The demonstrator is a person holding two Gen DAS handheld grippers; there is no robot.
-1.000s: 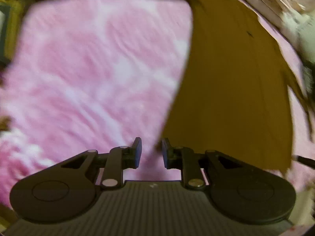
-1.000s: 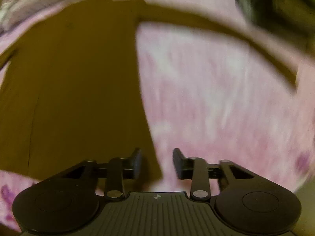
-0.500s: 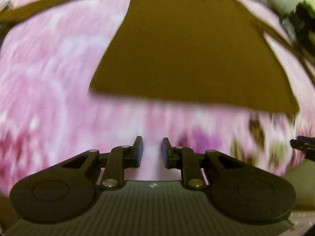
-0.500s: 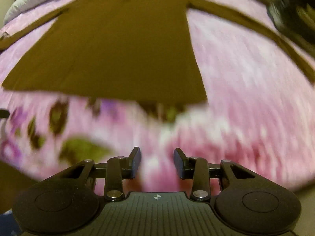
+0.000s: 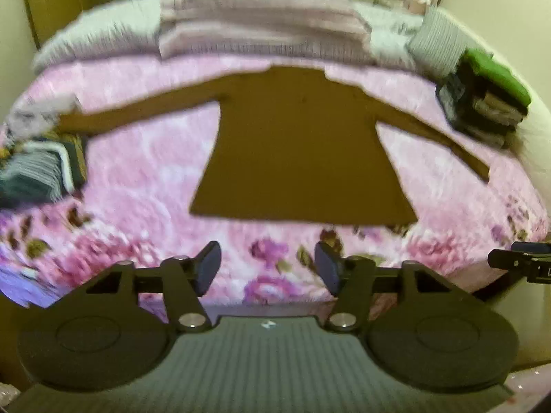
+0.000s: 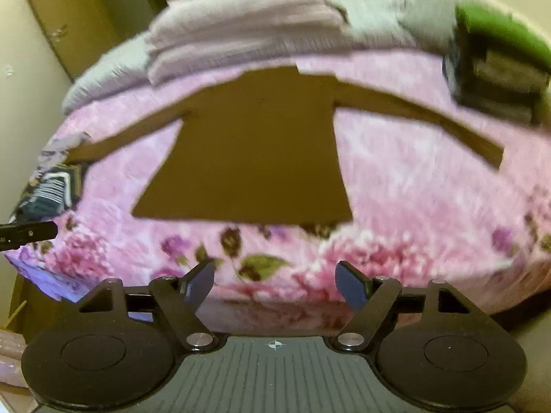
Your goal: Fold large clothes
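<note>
A brown long-sleeved top point(image 5: 303, 148) point(image 6: 255, 158) lies flat on a pink floral bed cover point(image 5: 144, 172) point(image 6: 413, 189), both sleeves spread out sideways and its hem toward me. My left gripper point(image 5: 268, 268) hangs above the near edge of the bed, well back from the hem; its jaws are opening with nothing between them. My right gripper point(image 6: 274, 285) is likewise raised over the near edge, its jaws opening wide and holding nothing. The tip of the right gripper shows at the right edge of the left wrist view.
Folded pale blankets point(image 5: 261, 24) and pillows lie across the head of the bed. A stack of folded clothes with a green one on top point(image 5: 489, 96) point(image 6: 499, 69) stands at the right. Striped dark clothes point(image 5: 38, 172) point(image 6: 51, 186) lie at the left. Walls surround the bed.
Both grippers have pulled back and up from close over the top, so the whole garment and bed now show. Both pairs of jaws stand wider apart than before.
</note>
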